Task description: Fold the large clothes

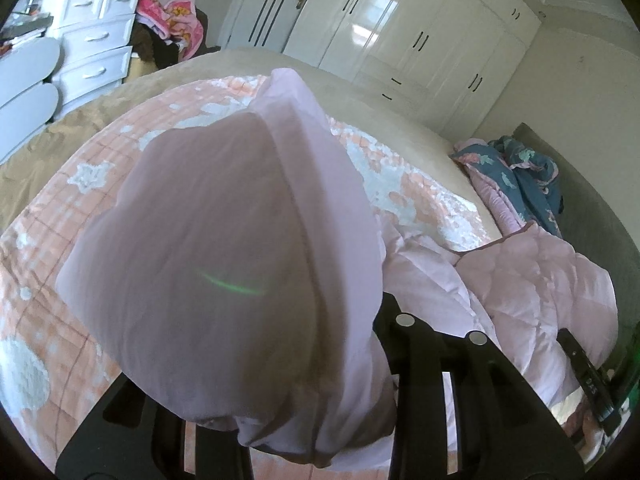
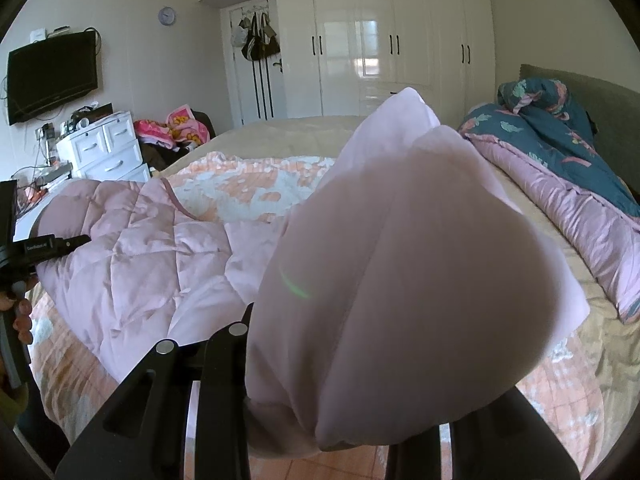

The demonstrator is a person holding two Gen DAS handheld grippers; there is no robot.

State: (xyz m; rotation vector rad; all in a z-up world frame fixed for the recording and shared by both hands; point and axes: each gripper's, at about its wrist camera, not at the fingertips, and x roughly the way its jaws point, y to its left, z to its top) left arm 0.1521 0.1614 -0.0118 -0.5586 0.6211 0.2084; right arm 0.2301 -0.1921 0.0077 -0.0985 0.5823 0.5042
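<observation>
Jacket, pink and quilted, is spread on the bed with a bunched corner clamped in each nearly closed gripper, left and right; uneven lowering could skew the fold.

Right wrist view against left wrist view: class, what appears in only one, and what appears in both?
Only the right wrist view shows the TV, the clock and a hand on the other gripper's handle. Only the left wrist view shows grey oval boards. Both show the pink jacket, a fold bunched in each gripper, the bed, wardrobe, drawers and teal quilt.
</observation>
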